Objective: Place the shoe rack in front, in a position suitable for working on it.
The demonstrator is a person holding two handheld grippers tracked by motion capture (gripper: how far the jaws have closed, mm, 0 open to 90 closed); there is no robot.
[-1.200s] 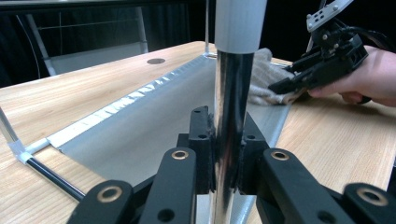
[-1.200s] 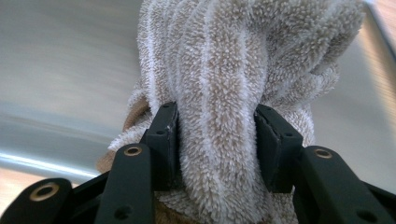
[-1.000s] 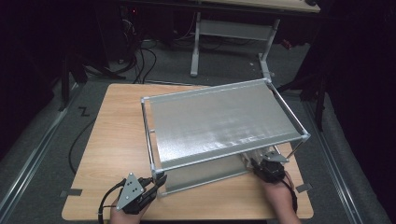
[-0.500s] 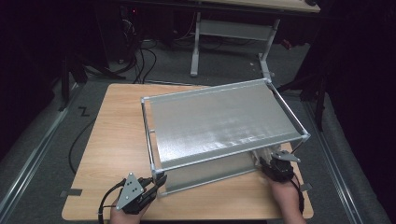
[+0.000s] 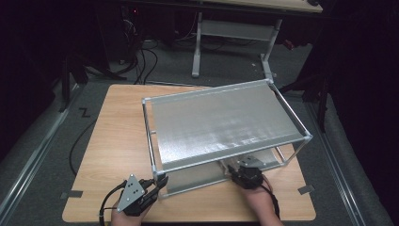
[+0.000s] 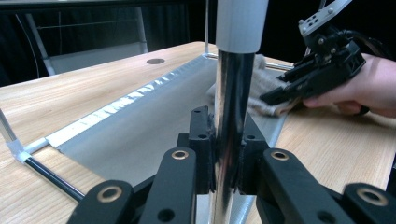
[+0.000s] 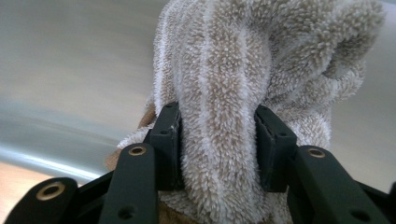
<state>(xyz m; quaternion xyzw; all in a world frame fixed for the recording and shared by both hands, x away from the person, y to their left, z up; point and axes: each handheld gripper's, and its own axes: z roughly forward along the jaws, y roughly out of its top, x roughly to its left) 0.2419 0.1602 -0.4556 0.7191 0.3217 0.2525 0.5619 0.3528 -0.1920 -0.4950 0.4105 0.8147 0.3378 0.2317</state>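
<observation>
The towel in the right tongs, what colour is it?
Beige towel, best seen in the right gripper view.

Rack (image 5: 221, 125): I see it on the table (image 5: 113, 141), toward the right.
Towel (image 7: 224, 93): on the rack's lower shelf (image 6: 140, 135), near front edge.

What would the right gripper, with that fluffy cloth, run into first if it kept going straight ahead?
Probably the rack's grey lower shelf: the right gripper, shut on the beige towel, points at it, and the towel looks already against it.

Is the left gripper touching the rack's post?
Touching. In the left gripper view, the left gripper has both pads pressed against the chrome post, with no gap on either side.
</observation>
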